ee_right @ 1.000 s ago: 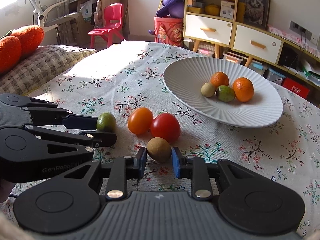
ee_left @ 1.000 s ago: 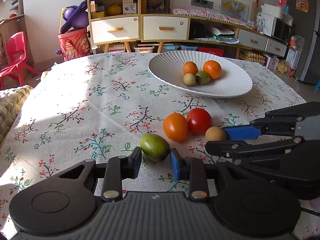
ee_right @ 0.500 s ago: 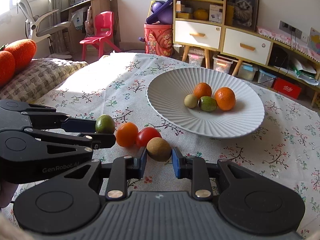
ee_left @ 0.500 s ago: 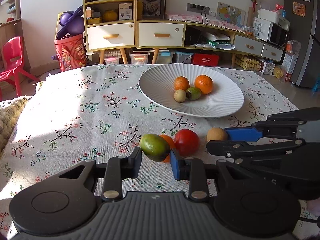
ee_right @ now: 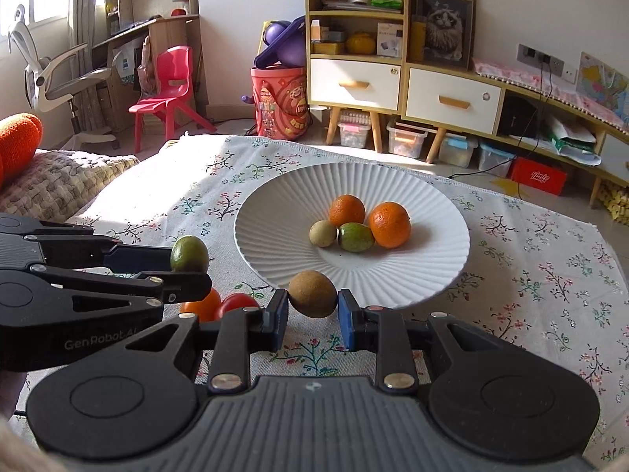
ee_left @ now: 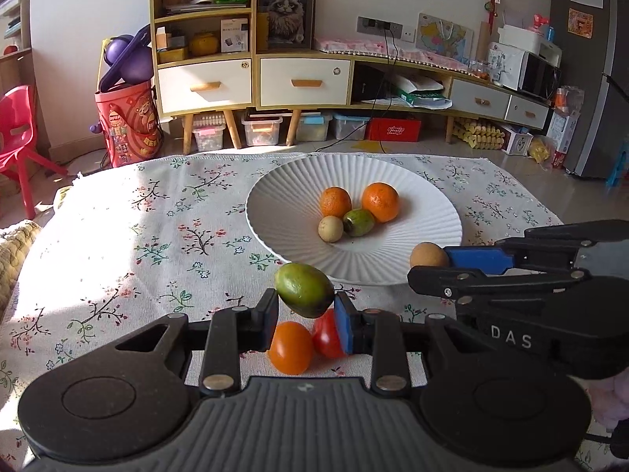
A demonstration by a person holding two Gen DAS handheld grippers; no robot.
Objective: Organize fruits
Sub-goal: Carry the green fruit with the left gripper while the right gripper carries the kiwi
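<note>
Our left claw (ee_left: 306,310) pinched a green fruit (ee_left: 304,289) — our right claw (ee_right: 312,312) pinched a brown fruit (ee_right: 313,293). Just ahead of both lay the white plate (ee_right: 440,275); two tomatoes (ee_left: 291,347) sat beneath the left claw.

Ribbed glossy white plate (ee_left: 424,212), woven floral cloth (ee_left: 157,236), matt plastic tongs (ee_left: 306,316)

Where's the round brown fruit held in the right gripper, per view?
Left wrist view: the round brown fruit sits at right of centre, clamped at the tips of the right gripper, which enters from the right edge.
Right wrist view: bottom centre, between the blue pads.
Shared landmark: the white ribbed plate, just beyond the fruit in both views.
</note>
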